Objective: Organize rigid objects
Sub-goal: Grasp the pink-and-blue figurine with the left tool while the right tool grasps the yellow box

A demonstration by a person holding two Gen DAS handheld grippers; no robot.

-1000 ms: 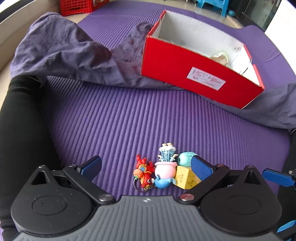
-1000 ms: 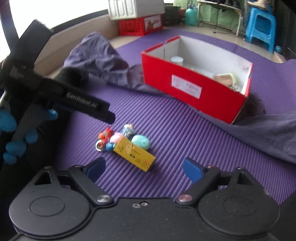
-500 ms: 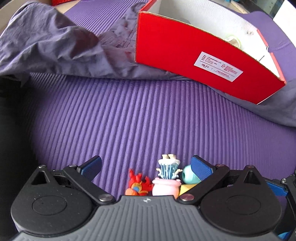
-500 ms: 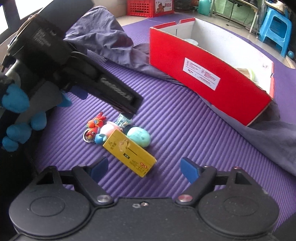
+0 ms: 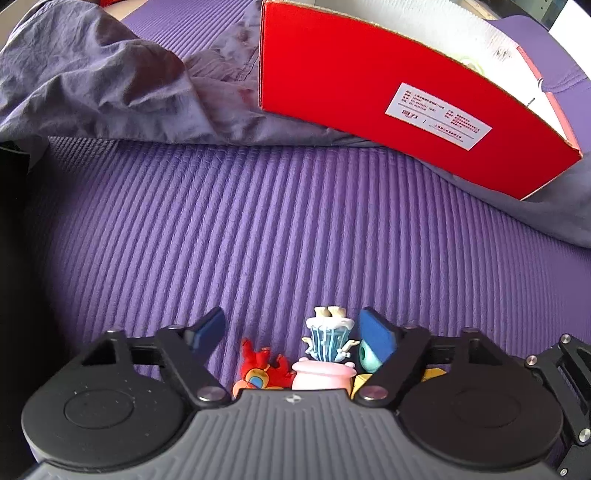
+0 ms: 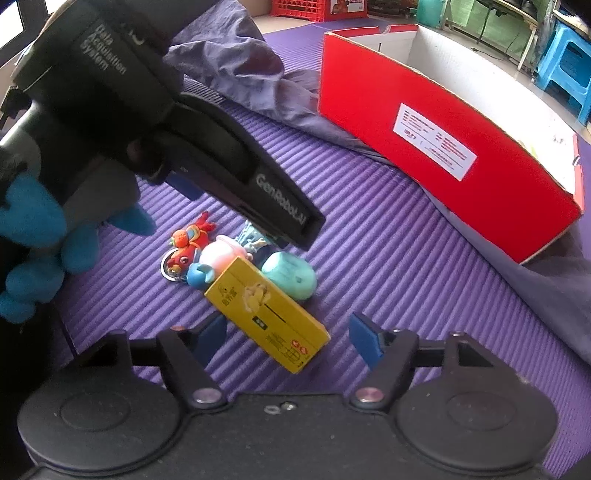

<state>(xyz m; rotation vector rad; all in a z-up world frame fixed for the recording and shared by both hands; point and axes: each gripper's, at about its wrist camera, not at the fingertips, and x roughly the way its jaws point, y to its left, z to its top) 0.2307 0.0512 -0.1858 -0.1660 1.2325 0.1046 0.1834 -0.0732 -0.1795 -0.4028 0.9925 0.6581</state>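
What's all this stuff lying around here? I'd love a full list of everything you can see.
Shoe box: one, red outside and white inside, open, at the far side of the mat.
Mat: one, purple, ribbed, under everything.
Cloth: one, grey-purple, crumpled beside and under the shoe box.
Carton: one, yellow, lying flat in the toy cluster.
Egg-shaped toy: one, mint green, touching the carton.
Pink figure: one, pink with blue trim, mid-cluster.
Red toy keychain: one, red-orange, left end of the cluster.
Crate: one, red, far background.
Stool: one, blue, far right.
Left claw: open, low over the toys.
Right claw: open, around the carton's near end.
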